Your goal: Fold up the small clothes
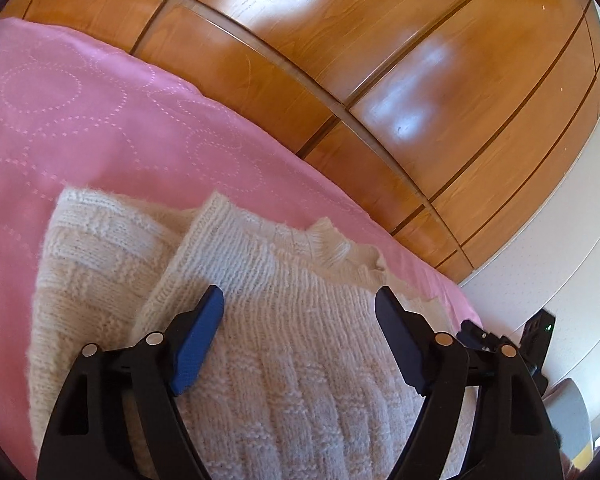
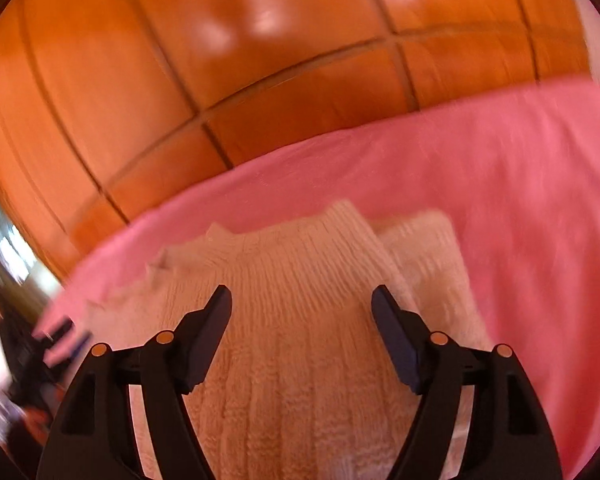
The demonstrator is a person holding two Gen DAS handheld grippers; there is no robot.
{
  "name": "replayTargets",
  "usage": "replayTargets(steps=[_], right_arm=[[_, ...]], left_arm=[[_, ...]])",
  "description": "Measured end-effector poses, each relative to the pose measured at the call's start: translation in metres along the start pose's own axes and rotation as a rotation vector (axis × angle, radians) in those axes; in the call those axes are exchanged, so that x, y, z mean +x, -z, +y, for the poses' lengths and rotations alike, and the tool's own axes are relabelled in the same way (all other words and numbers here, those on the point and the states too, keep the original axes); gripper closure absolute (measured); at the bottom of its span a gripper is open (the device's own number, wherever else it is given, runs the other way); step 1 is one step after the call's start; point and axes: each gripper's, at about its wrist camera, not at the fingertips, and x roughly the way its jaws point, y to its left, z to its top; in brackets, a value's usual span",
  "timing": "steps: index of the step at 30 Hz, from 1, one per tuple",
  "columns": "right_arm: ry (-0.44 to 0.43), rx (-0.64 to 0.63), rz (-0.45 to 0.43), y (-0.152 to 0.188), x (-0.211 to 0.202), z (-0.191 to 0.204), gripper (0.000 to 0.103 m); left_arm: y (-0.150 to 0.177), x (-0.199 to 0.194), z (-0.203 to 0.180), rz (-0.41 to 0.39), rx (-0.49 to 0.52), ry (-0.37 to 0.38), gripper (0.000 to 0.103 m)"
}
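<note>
- I see the cream knitted sweater, folded, lying on the pink bedspread.
- My left hand-held gripper stands wide, nothing between its fingers, sweater toward 12 o'clock.
- My right hand-held gripper likewise stands wide and empty; wooden wardrobe beyond.

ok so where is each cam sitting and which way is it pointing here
Left wrist: sits on the left gripper, looks forward and down along its open fingers at the cream knit sweater on the pink bedspread, wooden wardrobe behind; the other gripper shows at right.
Right wrist: sits on the right gripper, open, facing the same sweater from the other side; the picture is blurred.
Shared: sweater, bedspread, wardrobe. No hand shows in either view.
</note>
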Motion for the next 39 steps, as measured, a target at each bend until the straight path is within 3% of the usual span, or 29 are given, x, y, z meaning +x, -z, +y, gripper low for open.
replayTargets(steps=[4,6,8,9,11,15,19,22,25,27,29,34,36,39], right_arm=[[0.081,-0.082,0.049,-0.018,0.023,0.016,0.031],[0.175,-0.187,0.107,-0.018,0.043,0.03,0.029],[0.33,-0.271,0.147,-0.013,0.068,0.034,0.021],[0.379,-0.284,0.152,-0.007,0.075,0.03,0.011],[0.373,-0.226,0.158,-0.001,0.083,0.016,0.007],[0.365,-0.193,0.148,0.001,0.077,0.006,0.005],[0.366,-0.195,0.14,0.001,0.077,0.007,0.005],[0.366,-0.194,0.136,0.003,0.074,0.009,0.004],[0.368,-0.193,0.132,-0.003,0.074,0.01,0.003],[0.366,-0.191,0.129,-0.001,0.071,0.009,0.002],[0.366,-0.19,0.128,0.0,0.071,0.009,0.002],[0.414,-0.165,0.117,-0.002,0.073,0.006,0.002],[0.437,-0.157,0.117,-0.003,0.075,0.005,0.002],[0.434,-0.151,0.125,-0.005,0.077,0.004,0.002]], left_arm=[[0.001,0.009,-0.006,0.008,0.018,-0.033,0.026],[0.003,0.009,-0.009,0.011,0.026,-0.047,0.026],[0.004,0.011,-0.011,0.015,0.033,-0.063,0.026],[0.004,0.011,-0.012,0.018,0.038,-0.073,0.026],[0.004,0.013,-0.014,0.024,0.053,-0.104,0.026],[0.001,0.014,-0.034,0.049,0.091,-0.27,0.026],[-0.001,0.011,-0.071,0.05,0.087,-0.222,0.026],[0.002,0.02,-0.102,0.074,0.175,-0.209,0.026],[0.012,0.046,-0.13,0.146,0.294,-0.22,0.026],[0.021,0.072,-0.14,0.219,0.37,-0.275,0.026],[0.027,0.1,-0.138,0.284,0.409,-0.34,0.03],[0.016,0.141,-0.117,0.275,0.45,-0.446,0.03],[0.014,0.151,-0.104,0.277,0.43,-0.445,0.026],[0.007,0.151,-0.088,0.282,0.347,-0.384,0.025]])
